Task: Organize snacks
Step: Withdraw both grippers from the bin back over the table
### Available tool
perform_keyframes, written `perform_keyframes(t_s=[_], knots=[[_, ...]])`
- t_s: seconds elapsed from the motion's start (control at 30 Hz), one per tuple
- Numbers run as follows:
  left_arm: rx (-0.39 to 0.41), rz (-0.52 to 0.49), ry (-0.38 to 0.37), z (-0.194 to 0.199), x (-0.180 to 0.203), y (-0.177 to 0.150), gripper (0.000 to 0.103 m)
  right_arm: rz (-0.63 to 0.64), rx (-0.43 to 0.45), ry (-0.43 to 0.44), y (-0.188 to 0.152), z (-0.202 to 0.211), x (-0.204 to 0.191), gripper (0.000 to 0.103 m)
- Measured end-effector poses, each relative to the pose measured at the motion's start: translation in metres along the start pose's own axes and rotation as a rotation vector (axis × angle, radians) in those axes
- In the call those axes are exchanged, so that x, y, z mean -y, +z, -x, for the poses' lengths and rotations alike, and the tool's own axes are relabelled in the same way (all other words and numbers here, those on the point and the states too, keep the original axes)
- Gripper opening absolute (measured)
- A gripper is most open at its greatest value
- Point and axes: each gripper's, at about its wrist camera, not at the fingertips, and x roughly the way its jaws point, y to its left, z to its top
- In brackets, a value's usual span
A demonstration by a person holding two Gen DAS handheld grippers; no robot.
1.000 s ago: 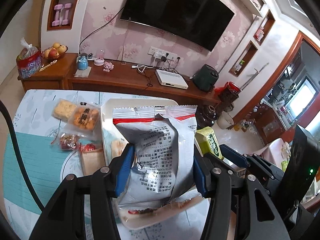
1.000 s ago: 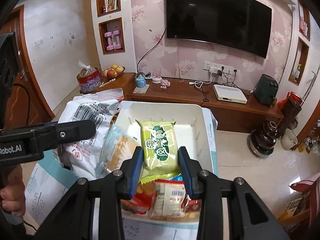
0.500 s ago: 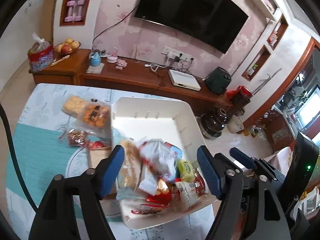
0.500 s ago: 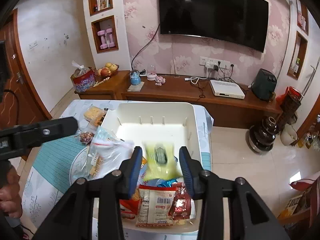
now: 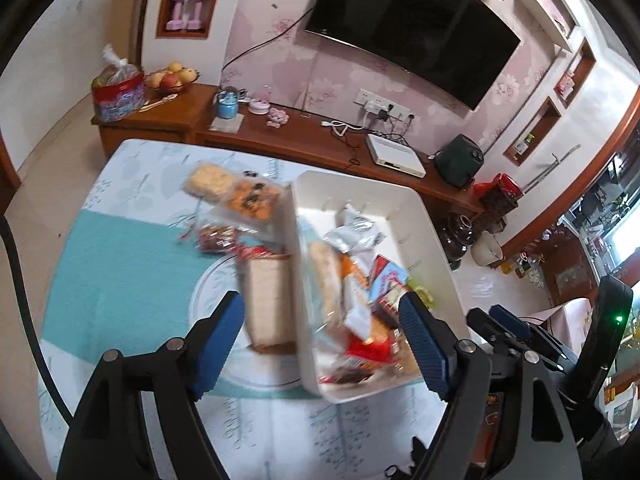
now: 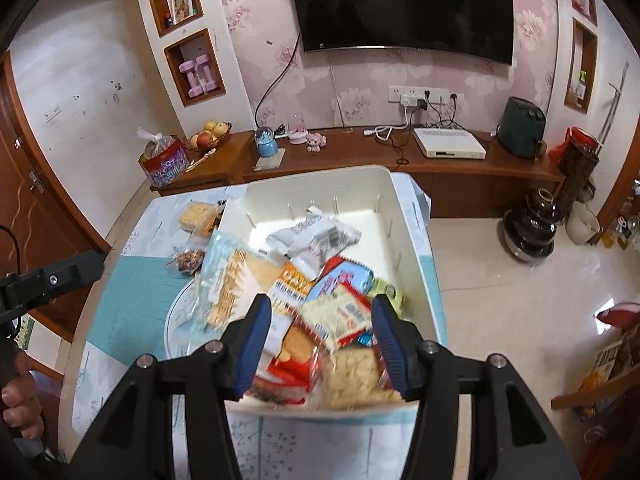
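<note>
- Our left gripper (image 5: 322, 344) stands wide with nothing between its pads, hanging over the left rim of the white bin (image 5: 420, 216). Its jaws have lately been opening, though they now look settled.
- Our right gripper (image 6: 320, 338) is parted too, and has just been opening; it hovers above the heap and grips nothing.
- The bin sits at the table's right edge, its near half piled with packets: a silver crinkled bag (image 6: 316, 236), a clear pack of crackers (image 6: 232, 280), and a red-and-white biscuit pack (image 6: 340, 316).
- More snacks lie loose on the table (image 5: 120, 264) left of the bin, among them a tan wrapped slab (image 5: 268, 304) touching the bin wall and a tray of biscuits (image 5: 252, 200) near the far edge.
- We judge these packets light, puffy, slick, with brittle contents; best pinched gently at a sealed end.
</note>
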Motion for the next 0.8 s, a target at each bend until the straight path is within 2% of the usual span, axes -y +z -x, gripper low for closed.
perform_keyframes(t_s=[0.27,0.53,0.8], knots=[[0.004,0.022,0.01,0.036,-0.051,-0.015,0.078,-0.052,-0.045,-0.012,-0.026,0.009,-0.028,0.052],[-0.012,0.001,0.021,0.068,-0.104,-0.022,0.078,-0.164,-0.111,-0.006,-0.054,0.012,-0.061,0.052],[-0.05,-0.051,0.01,0.079,-0.146,-0.015,0.078,-0.264,-0.122,-0.028,-0.072,0.013,-0.097,0.052]])
